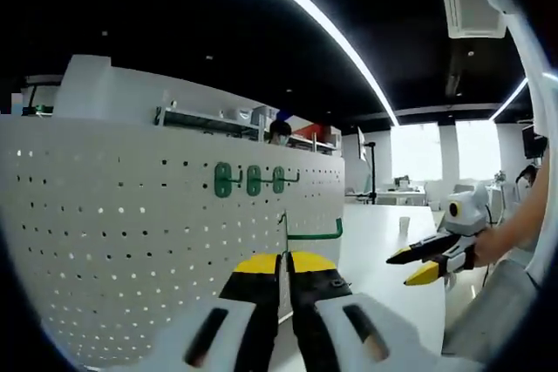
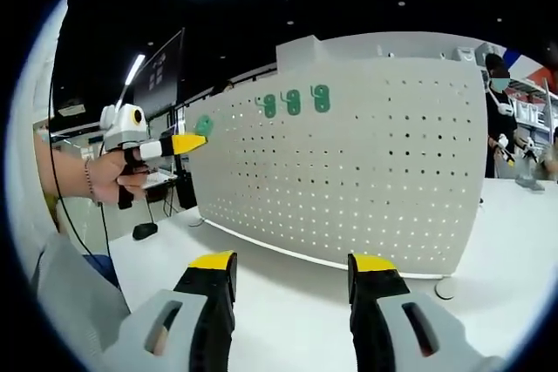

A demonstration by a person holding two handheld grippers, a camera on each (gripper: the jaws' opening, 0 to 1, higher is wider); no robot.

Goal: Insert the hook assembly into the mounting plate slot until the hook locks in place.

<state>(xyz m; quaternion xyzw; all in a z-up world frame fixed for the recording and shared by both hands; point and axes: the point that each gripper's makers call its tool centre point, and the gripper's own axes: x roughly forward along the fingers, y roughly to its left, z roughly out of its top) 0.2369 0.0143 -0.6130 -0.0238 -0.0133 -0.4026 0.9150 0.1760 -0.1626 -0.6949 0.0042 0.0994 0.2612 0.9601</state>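
A white pegboard (image 1: pixel 113 233) stands upright on the table, with three green hooks (image 1: pixel 251 180) mounted in a row near its top. My left gripper (image 1: pixel 284 264) is shut on a green wire hook (image 1: pixel 316 235), holding it just off the board's right end, below the mounted row. In the right gripper view the same pegboard (image 2: pixel 375 172) faces me with the three green hooks (image 2: pixel 293 102) at its upper left. There a hand holds the left gripper (image 2: pixel 193 142) at the board's left edge, with the green hook (image 2: pixel 203 125) at its tip. My right gripper (image 2: pixel 294 264) is open and holds nothing, well back from the board.
The white table (image 1: pixel 384 241) carries the board, whose round foot (image 2: pixel 446 288) sits at its lower right. The right gripper (image 1: pixel 411 267) hangs over the table, held by a hand. A person (image 2: pixel 499 111) stands beyond the board, and another person (image 1: pixel 279 131) sits behind it.
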